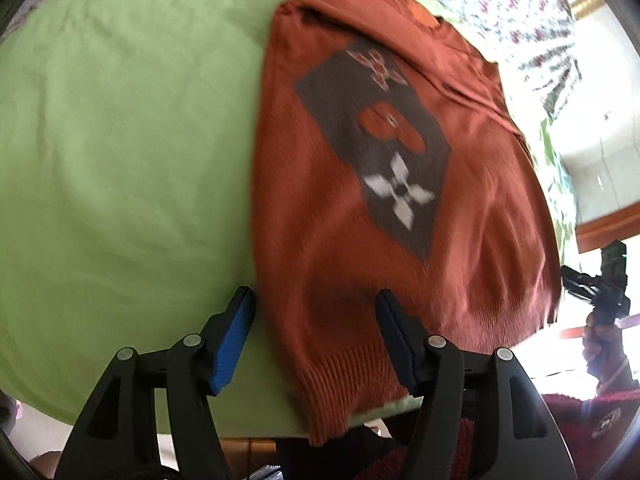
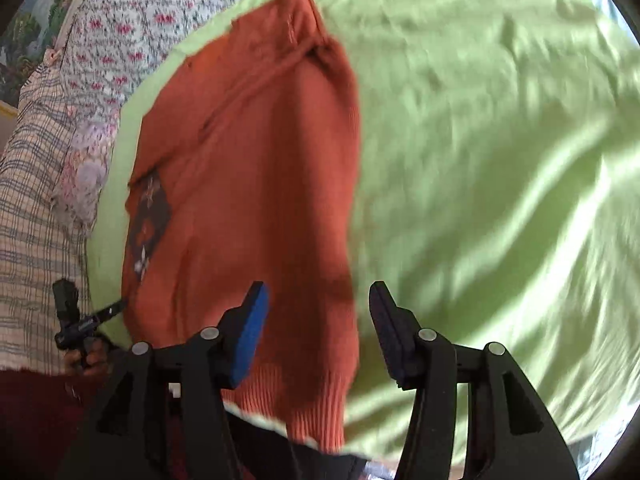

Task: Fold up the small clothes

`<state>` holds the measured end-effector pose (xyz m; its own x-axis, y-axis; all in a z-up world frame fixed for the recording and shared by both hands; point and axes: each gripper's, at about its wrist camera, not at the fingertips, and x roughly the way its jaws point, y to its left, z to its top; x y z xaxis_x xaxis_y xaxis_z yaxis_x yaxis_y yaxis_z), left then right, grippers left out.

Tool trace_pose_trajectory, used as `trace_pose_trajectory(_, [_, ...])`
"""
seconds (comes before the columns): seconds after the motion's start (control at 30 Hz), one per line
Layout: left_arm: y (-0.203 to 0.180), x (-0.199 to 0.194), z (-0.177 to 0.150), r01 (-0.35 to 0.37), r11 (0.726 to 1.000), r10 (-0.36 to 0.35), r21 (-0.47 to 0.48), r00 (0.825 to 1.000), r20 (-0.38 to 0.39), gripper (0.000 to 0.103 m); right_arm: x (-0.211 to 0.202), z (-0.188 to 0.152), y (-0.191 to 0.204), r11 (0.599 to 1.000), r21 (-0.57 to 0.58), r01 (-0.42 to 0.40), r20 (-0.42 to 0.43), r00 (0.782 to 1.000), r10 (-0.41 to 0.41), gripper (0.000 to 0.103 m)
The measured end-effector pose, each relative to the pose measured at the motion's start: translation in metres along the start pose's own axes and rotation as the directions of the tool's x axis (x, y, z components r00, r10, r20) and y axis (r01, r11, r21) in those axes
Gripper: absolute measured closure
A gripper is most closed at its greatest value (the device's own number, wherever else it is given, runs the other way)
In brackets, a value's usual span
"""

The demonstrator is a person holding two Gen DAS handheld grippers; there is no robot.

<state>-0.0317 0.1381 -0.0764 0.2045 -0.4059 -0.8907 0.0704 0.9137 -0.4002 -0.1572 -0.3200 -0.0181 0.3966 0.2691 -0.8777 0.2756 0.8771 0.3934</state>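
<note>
Above the green sheet [image 1: 120,140], both tools tilt steeply downward. The left tool [image 1: 316,336] is released, its jaws parted and empty, straddling the left edge of the orange sweater [image 1: 320,200] near its ribbed hem. The right tool [image 2: 318,328] is likewise released and holds nothing, its jaws straddling the sweater's right edge. The sweater lies flat ahead of both tools.

Rust-orange sweater [image 1: 320,220] with a grey panel [image 1: 372,136] bearing a white flower, on a lime-green sheet [image 1: 120,140]; floral cloth [image 2: 120,20] beyond.
</note>
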Motion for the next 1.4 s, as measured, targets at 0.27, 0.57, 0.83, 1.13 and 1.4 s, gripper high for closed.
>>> trace_pose_trajectory(0.27, [-0.010,0.003,-0.005,0.036,0.997,-0.034,0.069,0.999,-0.022,0.048,0.008,-0.025,-0.022,0.979,0.130,-0.159,0.067,0.986,0.152,0.048])
trace_pose_trajectory(0.57, [-0.011,-0.002,-0.011,0.047,0.991,-0.048,0.128,0.999,0.012,0.099,0.014,-0.033,0.002,0.997,-0.035,-0.067,-0.014,0.998,0.066,0.095])
trace_pose_trajectory(0.83, [0.008,-0.002,-0.019,0.147,0.988,-0.145,0.047,0.988,-0.051,0.089,-0.002,-0.040,-0.011,0.984,0.017,-0.180,0.048,0.983,0.179,0.094])
trace_pose_trajectory(1.13, [-0.008,0.005,-0.024,0.163,0.980,-0.160,0.115,0.986,-0.036,0.097,0.018,-0.050,-0.004,0.983,0.011,-0.185,-0.041,0.982,0.185,0.096])
trace_pose_trajectory(1.4, [-0.019,-0.057,0.015,0.177,0.978,-0.193,0.112,0.969,0.152,0.098,-0.025,-0.022,0.004,0.954,0.035,-0.297,0.131,0.948,0.291,0.096])
